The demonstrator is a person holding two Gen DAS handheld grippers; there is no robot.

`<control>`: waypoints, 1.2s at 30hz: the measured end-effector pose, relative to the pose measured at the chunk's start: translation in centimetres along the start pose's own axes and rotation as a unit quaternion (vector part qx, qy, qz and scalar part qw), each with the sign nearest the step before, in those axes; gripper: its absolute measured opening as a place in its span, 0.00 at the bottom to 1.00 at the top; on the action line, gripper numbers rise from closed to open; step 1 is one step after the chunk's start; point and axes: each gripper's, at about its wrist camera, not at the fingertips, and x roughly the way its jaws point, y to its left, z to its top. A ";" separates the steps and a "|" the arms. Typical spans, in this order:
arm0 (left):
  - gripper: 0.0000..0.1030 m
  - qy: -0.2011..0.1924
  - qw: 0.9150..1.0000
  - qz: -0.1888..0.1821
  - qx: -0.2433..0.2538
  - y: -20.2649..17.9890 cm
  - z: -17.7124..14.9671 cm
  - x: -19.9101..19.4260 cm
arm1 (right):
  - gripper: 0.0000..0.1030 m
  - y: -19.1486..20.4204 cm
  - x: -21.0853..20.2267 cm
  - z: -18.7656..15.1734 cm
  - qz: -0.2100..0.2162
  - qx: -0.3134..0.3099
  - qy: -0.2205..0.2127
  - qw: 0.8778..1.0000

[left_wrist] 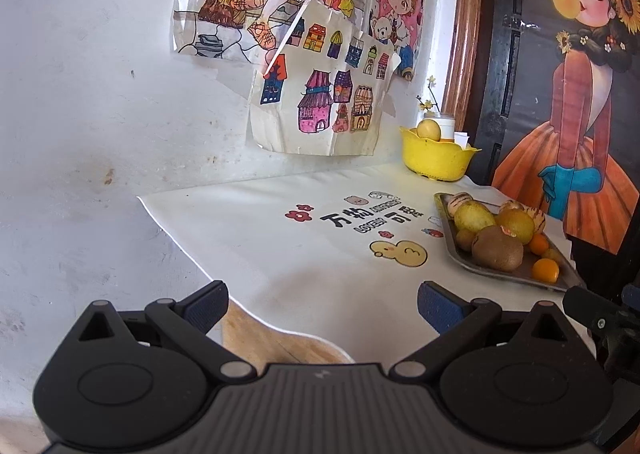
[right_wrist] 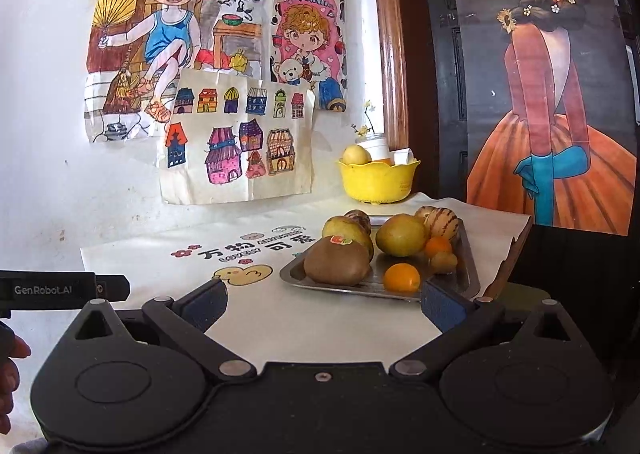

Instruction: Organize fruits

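Note:
A metal tray [right_wrist: 294,274] [left_wrist: 444,210] on the white tablecloth holds several fruits: a brown kiwi [right_wrist: 336,262] [left_wrist: 497,248], a yellow-green pear [right_wrist: 401,235] [left_wrist: 474,217], small oranges [right_wrist: 401,277] [left_wrist: 545,270] and striped melons [right_wrist: 440,221]. At the back stands a yellow bowl [right_wrist: 376,182] [left_wrist: 434,160] with a yellow fruit [right_wrist: 355,155] [left_wrist: 429,130] in it. My right gripper [right_wrist: 324,304] is open just in front of the tray, its right pad close to the near orange. My left gripper [left_wrist: 323,304] hangs open over the cloth's front left, holding nothing.
Children's drawings [right_wrist: 236,138] hang on the white wall behind the table. A dark door with a painted poster [right_wrist: 548,102] rises at the right. A white jar with flowers [right_wrist: 372,144] stands behind the bowl. The cloth's left part [left_wrist: 280,246] carries only prints. A hand [right_wrist: 8,374] shows at far left.

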 end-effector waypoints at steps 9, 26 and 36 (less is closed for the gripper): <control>1.00 -0.006 1.000 0.006 -0.011 1.2 -1.1 -0.8 | 0.99 0.2 0.2 -0.9 0.007 0.003 0.011 1.000; 1.00 -0.011 1.000 0.007 -0.003 1.8 -2.2 -1.2 | 0.99 0.8 0.4 -1.7 0.012 -0.002 0.022 1.000; 1.00 -0.010 1.000 0.006 -0.002 1.8 -2.4 -1.2 | 0.99 0.4 0.5 -2.0 0.009 0.006 0.027 1.000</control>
